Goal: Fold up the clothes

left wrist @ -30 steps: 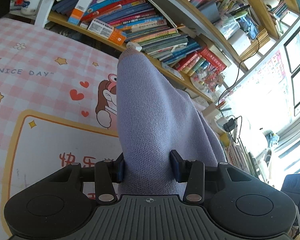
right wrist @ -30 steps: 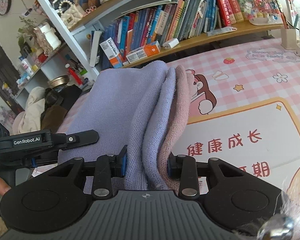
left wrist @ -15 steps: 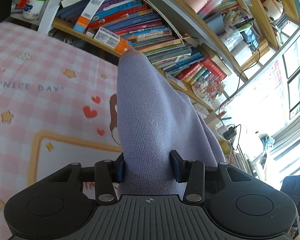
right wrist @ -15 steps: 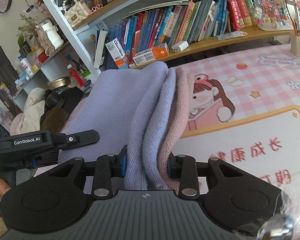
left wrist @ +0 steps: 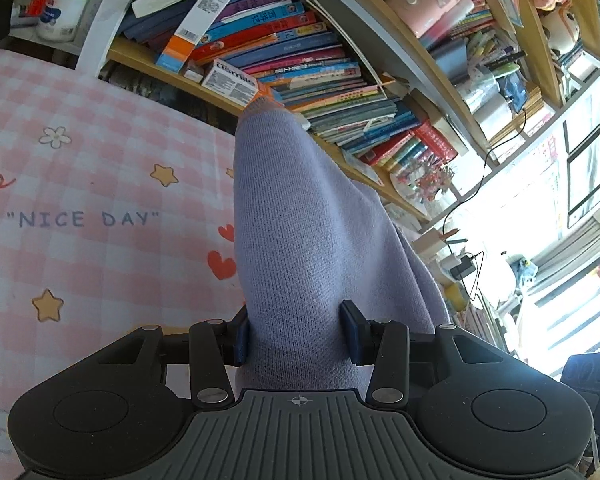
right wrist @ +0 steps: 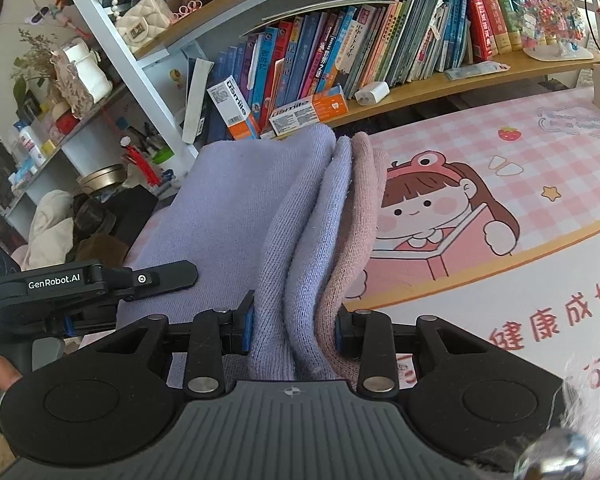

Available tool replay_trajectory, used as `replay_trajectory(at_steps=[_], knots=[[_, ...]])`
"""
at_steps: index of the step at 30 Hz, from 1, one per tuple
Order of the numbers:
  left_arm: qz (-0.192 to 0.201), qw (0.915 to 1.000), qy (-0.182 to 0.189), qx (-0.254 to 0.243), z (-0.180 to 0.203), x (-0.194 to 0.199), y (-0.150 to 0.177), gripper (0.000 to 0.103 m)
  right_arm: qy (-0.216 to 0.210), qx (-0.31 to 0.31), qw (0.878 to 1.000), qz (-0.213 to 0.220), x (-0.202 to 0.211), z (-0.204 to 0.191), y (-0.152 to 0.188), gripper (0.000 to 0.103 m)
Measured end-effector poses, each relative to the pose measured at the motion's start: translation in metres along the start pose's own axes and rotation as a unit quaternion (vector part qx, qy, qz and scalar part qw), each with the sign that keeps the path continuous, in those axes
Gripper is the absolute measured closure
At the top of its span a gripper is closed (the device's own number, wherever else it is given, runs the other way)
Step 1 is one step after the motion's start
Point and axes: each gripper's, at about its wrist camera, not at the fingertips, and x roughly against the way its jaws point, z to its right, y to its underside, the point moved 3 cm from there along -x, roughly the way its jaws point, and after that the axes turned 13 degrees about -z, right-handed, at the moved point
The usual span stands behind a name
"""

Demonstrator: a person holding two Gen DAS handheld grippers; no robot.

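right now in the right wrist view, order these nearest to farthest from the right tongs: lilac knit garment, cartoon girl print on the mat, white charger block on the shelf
1. Lilac knit garment: clamped between the right tongs.
2. Cartoon girl print: on the pink checked mat, right of the garment.
3. White charger block: on the wooden bookshelf, behind the mat.

Lavender knit garment (right wrist: pixel 260 216), pinkish layer inside, bunched in folds, held aloft.

Mat (left wrist: pixel 100 160): "NICE DAY" (tool (right wrist: pixel 96 280): "GenRobot.AI")
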Motion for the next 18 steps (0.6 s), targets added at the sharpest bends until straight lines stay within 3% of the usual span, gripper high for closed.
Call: replay_trajectory(at_steps=[18], knots=[[0.015,0.9993,0.033,0.003,-0.052,0.014,-0.063,0.060,0.029,0.044,0.999,0.004,-0.049,-0.048,-0.051,0.072]])
